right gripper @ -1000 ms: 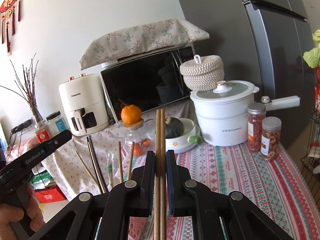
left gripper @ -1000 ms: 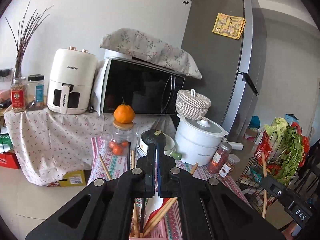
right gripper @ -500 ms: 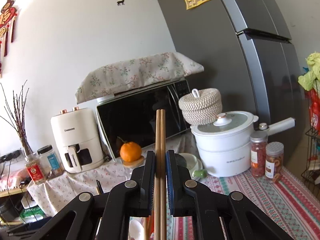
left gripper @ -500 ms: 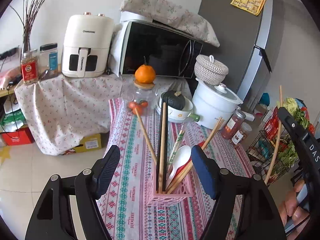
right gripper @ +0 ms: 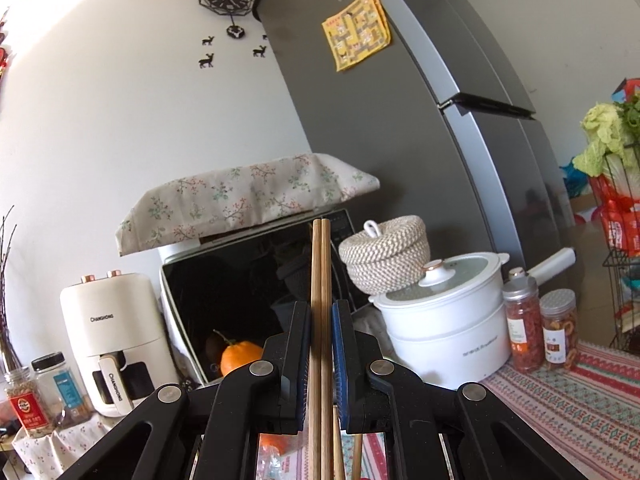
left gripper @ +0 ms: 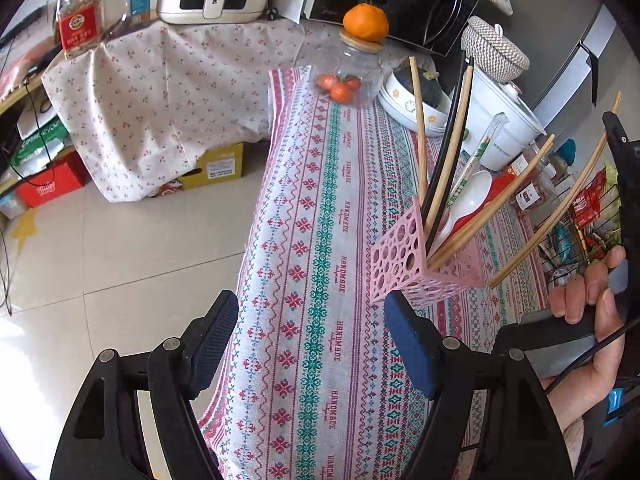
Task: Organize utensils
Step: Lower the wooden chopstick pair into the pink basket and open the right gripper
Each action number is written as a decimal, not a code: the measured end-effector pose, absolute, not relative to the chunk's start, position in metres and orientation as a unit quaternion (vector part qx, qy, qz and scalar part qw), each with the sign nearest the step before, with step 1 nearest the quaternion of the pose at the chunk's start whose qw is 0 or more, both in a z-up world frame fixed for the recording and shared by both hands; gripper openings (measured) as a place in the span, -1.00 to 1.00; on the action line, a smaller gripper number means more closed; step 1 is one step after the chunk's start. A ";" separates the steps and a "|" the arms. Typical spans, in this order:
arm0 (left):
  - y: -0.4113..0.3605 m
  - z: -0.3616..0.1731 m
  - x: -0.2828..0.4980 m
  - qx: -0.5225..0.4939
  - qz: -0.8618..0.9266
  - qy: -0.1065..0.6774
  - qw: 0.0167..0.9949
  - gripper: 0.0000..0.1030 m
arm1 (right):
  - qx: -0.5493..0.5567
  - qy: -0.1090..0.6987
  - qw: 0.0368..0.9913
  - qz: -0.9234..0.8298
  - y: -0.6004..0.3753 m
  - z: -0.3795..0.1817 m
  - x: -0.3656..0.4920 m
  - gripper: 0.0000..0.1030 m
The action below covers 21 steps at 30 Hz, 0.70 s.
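Observation:
A pink perforated holder [left gripper: 400, 264] stands on the patterned tablecloth [left gripper: 320, 200]. In it lean wooden chopsticks, black chopsticks [left gripper: 448, 152] and a white spoon [left gripper: 472, 196]. My left gripper [left gripper: 312, 336] hangs open over the cloth, just in front and left of the holder, with nothing between its fingers. My right gripper [right gripper: 321, 320] is shut on a pair of wooden chopsticks [right gripper: 321, 264] that point up past its tips. In the left wrist view that pair [left gripper: 560, 208] slants over the table to the right of the holder, above a person's hand [left gripper: 588, 304].
Behind the holder stand a glass jar [left gripper: 360, 76] with an orange on its lid, a bowl holding a squash [left gripper: 420, 96], a white pot [right gripper: 444, 312] and two spice jars [right gripper: 524, 320]. A microwave [right gripper: 248, 292], an air fryer [right gripper: 112, 336] and a fridge [right gripper: 400, 120] line the back. A wire rack of vegetables [right gripper: 616, 200] is at right.
My left gripper went from shut to wide open and tipped down toward the tablecloth, drawing back from the holder. My right gripper kept its hold on the chopsticks while swinging sideways.

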<state>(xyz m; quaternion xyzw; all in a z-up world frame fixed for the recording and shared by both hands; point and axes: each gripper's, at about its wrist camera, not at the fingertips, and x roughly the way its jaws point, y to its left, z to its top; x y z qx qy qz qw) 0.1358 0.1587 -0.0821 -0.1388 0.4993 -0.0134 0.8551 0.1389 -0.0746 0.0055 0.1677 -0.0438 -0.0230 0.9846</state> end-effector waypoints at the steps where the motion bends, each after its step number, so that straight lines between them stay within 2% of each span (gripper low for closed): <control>1: 0.161 -0.082 0.135 -0.139 -0.013 0.499 0.855 0.51 | 0.163 -0.051 0.985 -0.030 -0.072 0.004 0.140 -0.82; 5: 0.164 -0.082 0.137 -0.134 -0.008 0.497 0.857 0.51 | 0.132 -0.063 0.988 -0.045 -0.057 -0.007 0.144 -0.82; 16: 0.165 -0.086 0.144 -0.138 0.003 0.501 0.854 0.51 | 0.129 -0.010 0.991 -0.031 -0.057 -0.038 0.141 -0.78; 17: 0.164 -0.086 0.143 -0.138 0.002 0.501 0.854 0.51 | 0.130 -0.006 0.991 -0.029 -0.059 -0.037 0.140 -0.69; 18: 0.163 -0.085 0.143 -0.138 0.002 0.501 0.854 0.51 | 0.132 -0.005 0.991 -0.026 -0.062 -0.035 0.138 -0.41; 19: 0.162 -0.084 0.143 -0.138 0.000 0.500 0.855 0.51 | 0.136 -0.006 0.990 -0.022 -0.065 -0.032 0.135 -0.21; 20: 0.161 -0.083 0.142 -0.140 -0.001 0.498 0.856 0.51 | 0.140 -0.010 0.990 -0.018 -0.070 -0.028 0.132 0.13; 21: 0.160 -0.082 0.141 -0.142 -0.002 0.495 0.857 0.51 | 0.142 -0.014 0.990 -0.017 -0.073 -0.023 0.128 0.31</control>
